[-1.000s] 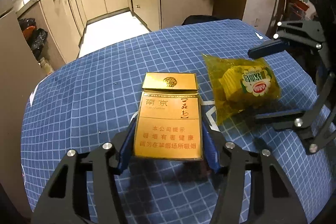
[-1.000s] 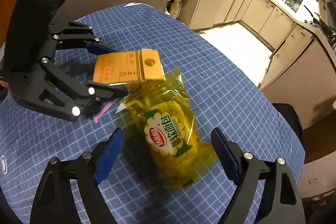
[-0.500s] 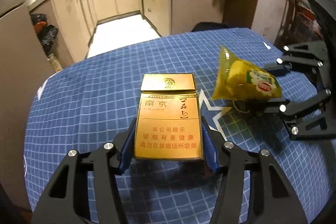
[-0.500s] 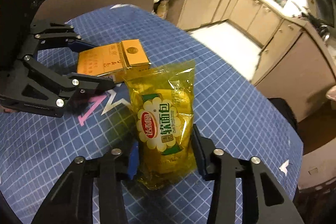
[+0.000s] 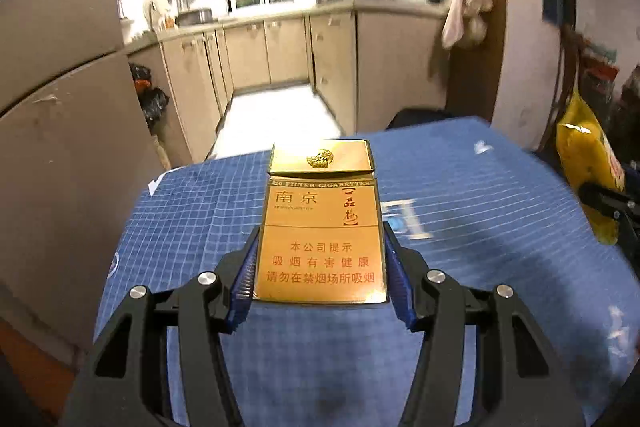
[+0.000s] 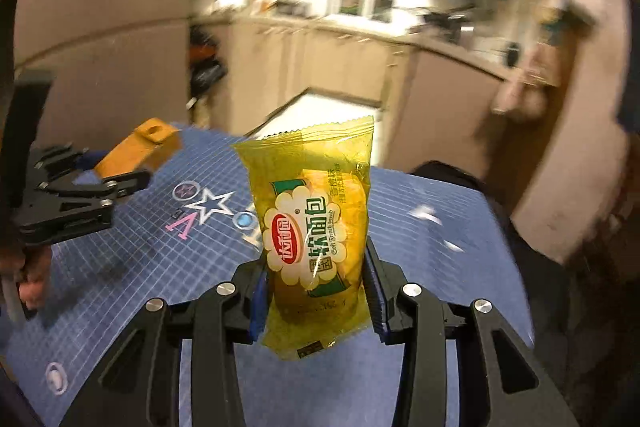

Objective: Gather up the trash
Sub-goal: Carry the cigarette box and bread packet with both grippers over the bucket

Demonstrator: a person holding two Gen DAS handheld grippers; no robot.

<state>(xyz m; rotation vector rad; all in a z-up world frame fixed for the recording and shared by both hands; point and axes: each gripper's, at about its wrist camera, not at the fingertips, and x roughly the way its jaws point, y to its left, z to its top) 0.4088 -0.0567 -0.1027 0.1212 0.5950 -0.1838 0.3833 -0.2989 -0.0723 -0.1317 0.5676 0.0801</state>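
My left gripper (image 5: 320, 291) is shut on a gold cigarette pack (image 5: 320, 227) with red Chinese print and holds it lifted above the table. My right gripper (image 6: 316, 291) is shut on a yellow bread packet (image 6: 312, 223) and holds it upright in the air. In the right wrist view the left gripper (image 6: 120, 183) with the cigarette pack (image 6: 138, 149) shows at the left. In the left wrist view the bread packet (image 5: 588, 167) shows at the far right edge.
A round table with a blue checked cloth (image 5: 480, 227) lies below both grippers, with a star print (image 6: 212, 205) on it. Beige kitchen cabinets (image 5: 280, 51) and a light floor lie beyond. A dark chair back (image 5: 420, 115) stands at the table's far edge.
Both grippers have lifted their objects off the table and tilted up toward the kitchen. One second ago the right gripper was open around the bread packet; it closed on it.
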